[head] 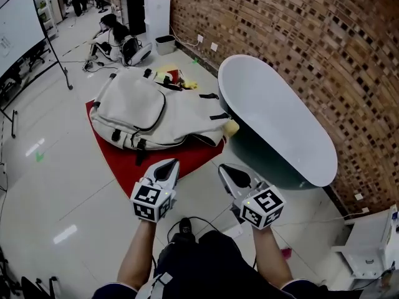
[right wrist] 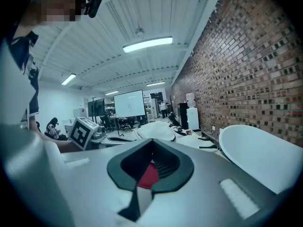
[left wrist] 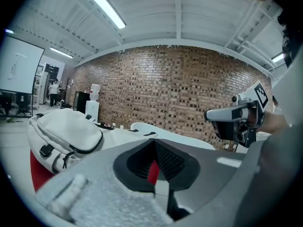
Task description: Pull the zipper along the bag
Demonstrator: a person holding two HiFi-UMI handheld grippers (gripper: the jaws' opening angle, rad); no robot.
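A cream-white backpack [head: 149, 112] with black zips lies on a red mat [head: 156, 156] on the floor; it also shows in the left gripper view [left wrist: 64, 136] and far off in the right gripper view [right wrist: 154, 129]. My left gripper [head: 169, 166] hangs near the mat's front edge, well short of the bag, its jaws shut on nothing. My right gripper [head: 228, 169] is level with it to the right, shut and empty too. Each gripper shows in the other's view: the right gripper [left wrist: 236, 117] and the left gripper [right wrist: 85, 131].
A white oval bathtub [head: 277, 117] stands along the brick wall [head: 324, 42] right of the bag. A whiteboard on a stand [head: 22, 27] is at far left, a water dispenser [head: 157, 14] at the back. The person's legs [head: 199, 260] fill the bottom.
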